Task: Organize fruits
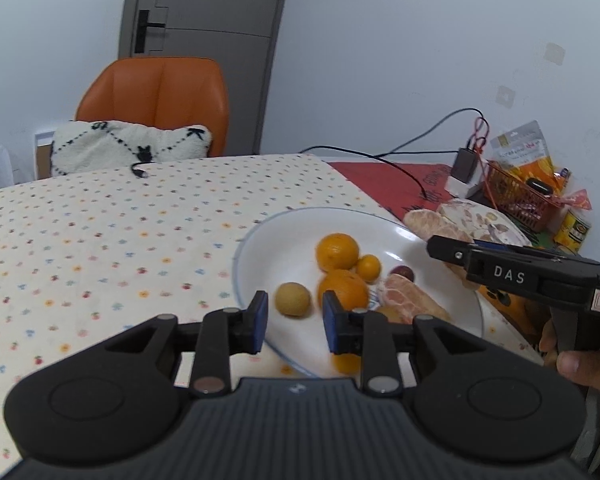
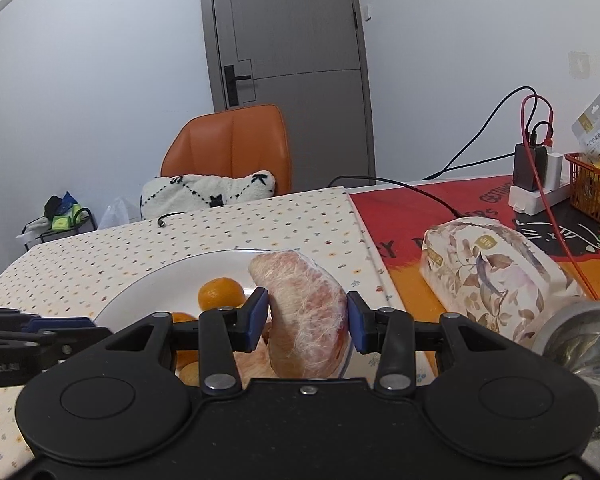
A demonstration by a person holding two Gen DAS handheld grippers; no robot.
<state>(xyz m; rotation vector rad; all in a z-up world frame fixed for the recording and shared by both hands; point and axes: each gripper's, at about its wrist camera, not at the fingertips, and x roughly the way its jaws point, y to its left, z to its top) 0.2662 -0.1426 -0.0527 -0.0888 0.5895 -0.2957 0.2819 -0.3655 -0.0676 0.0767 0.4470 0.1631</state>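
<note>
A white plate holds two oranges, a small kumquat, a brown round fruit, a dark red fruit and a peeled pomelo segment. My left gripper is open and empty over the plate's near rim, around the brown fruit's line. My right gripper is shut on a second peeled pomelo segment, held above the plate's right edge. That segment also shows in the left wrist view, beyond the right gripper's tip.
A floral tissue pack lies right of the plate. A steel bowl sits at the near right. A red basket, power strip with charger and cables stand at the back right. An orange chair with a cushion stands behind the table.
</note>
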